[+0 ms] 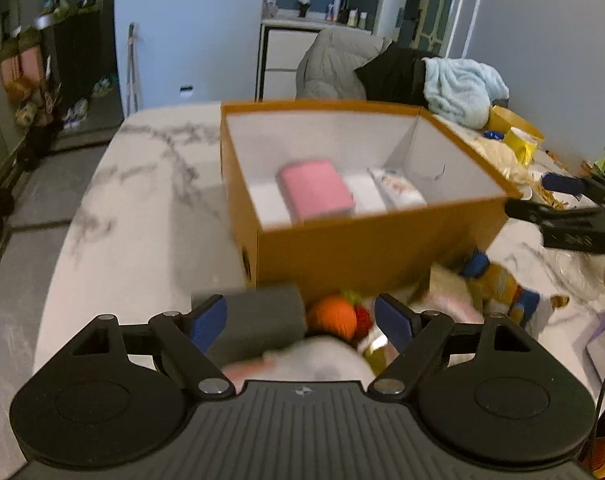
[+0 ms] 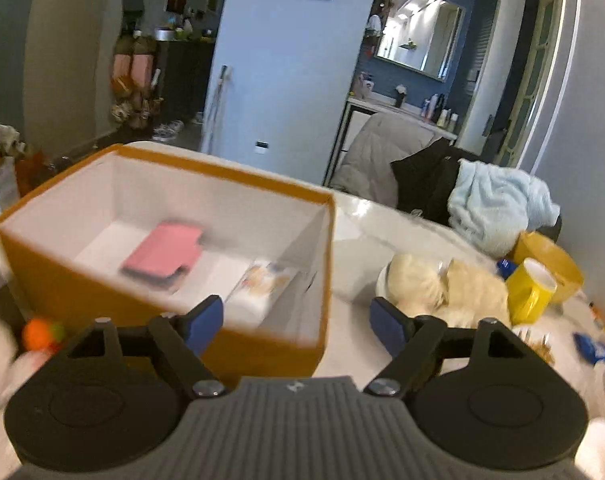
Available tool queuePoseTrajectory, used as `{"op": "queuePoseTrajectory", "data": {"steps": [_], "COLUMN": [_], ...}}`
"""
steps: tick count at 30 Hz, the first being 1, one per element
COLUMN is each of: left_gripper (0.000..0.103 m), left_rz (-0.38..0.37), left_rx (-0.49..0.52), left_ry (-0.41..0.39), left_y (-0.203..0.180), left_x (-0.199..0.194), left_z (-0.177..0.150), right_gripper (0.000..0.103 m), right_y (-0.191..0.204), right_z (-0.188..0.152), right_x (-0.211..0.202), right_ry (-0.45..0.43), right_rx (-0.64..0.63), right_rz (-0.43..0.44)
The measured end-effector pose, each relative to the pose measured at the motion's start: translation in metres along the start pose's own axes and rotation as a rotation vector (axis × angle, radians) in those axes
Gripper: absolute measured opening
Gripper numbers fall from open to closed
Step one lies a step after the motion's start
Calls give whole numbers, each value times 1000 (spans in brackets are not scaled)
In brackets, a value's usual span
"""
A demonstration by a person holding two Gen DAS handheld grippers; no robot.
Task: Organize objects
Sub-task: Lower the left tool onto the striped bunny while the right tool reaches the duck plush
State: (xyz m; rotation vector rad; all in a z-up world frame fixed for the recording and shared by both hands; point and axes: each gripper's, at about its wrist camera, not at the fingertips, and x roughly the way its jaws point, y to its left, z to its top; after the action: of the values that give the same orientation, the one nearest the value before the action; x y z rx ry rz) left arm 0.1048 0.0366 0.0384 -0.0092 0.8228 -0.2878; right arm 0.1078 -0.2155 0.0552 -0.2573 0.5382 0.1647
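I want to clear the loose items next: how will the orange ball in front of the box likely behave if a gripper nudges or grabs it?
The orange ball looks round, so a nudge would probably send it rolling along the marble table. Its fuzzy, knitted-looking surface suggests it is soft and light and may squash between pads. It sits crowded against the orange box and other items, which may stop it.

One orange box (image 1: 342, 256) stood there, holding one pink wallet (image 1: 316, 190) and one white packet (image 1: 398, 186). Beside it were one yellow mug (image 2: 530, 288), one yellow bowl (image 2: 558, 256) and one orange ball (image 1: 332, 316).
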Motion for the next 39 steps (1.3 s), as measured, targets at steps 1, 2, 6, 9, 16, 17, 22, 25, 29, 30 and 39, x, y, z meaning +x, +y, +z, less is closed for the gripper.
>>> {"op": "queuePoseTrajectory", "data": {"steps": [1,2,6,9,16,17,22,25,29,30,39], "left_gripper": [96,96,98,102,103,103,103,103,103,103,103], "left_rz": [-1,2,26,87,98,85,1,16,69,73,72], "left_rx": [-19,-40,-126,-138,-87,-74,-25,12,32,38,94], "left_ry": [8,19,44,31,48,55,70,63,59,51,-32], "left_y": [0,1,3,3,-3,-7,-23,-28,-33,-34,-37], "left_x": [1,2,12,18,25,24,5,2,14,16,25], "left_z": [-6,-11,-27,-34,-36,-38,-51,-56,-55,-54,-62], "right_gripper": [86,86,86,86,87,87,87,87,85,85,69], "right_y": [3,5,10,10,-3,-3,-2,-1,2,3,13], "right_z": [-7,-13,-35,-44,-51,-54,-68,-73,-72,-71,-73], "right_x": [-6,-10,-15,-14,-2,-1,2,3,11,14,47], "right_ry": [5,13,57,76,133,142,178,196,216,220,281], "right_rx": [1,4,27,46,149,161,158,151,133,131,130], "right_rz": [1,3,23,34,68,77,85,117,143,152,188]}}
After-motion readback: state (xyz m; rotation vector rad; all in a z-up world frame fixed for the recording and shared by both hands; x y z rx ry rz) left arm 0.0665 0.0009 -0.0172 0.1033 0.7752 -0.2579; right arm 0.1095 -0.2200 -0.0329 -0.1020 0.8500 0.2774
